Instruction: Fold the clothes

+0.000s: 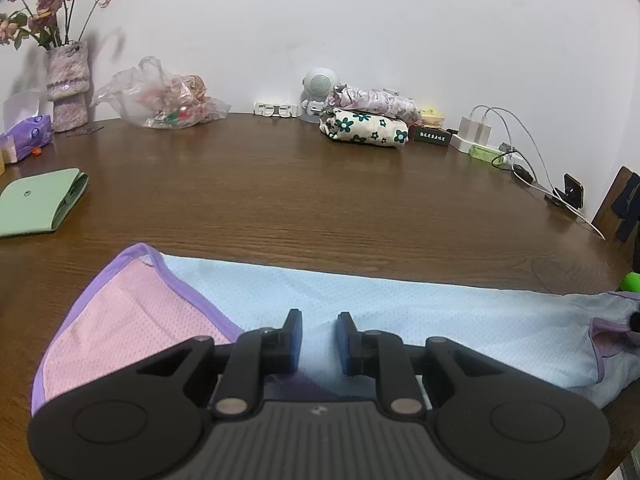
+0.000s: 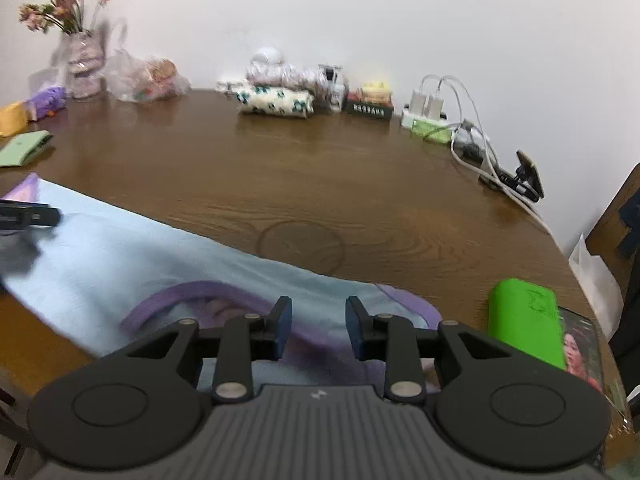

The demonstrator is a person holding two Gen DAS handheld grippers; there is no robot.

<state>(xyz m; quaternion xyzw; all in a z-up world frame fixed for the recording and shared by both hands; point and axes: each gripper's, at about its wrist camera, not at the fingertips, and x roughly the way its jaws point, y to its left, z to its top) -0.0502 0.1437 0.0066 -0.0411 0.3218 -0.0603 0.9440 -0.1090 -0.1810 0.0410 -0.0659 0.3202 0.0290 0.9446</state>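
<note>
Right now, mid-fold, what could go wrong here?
The right gripper stands open over the shirt's purple collar, so that end may slump and spoil the fold. The green case and phone lie close beside it; a sweep of cloth could drag them.

Left gripper and right gripper, each seen from its own wrist camera. Both are of one build: a dark grey ribbed housing bearing a small pale emblem at its top centre, flanked by two matte black rounded lobes, each with a raised circular disc. Two black linkage arms on each side pivot on silver round pins, with triangular cut-outs in the outer arms. The black fingers carry blue pads on their inner faces.
</note>
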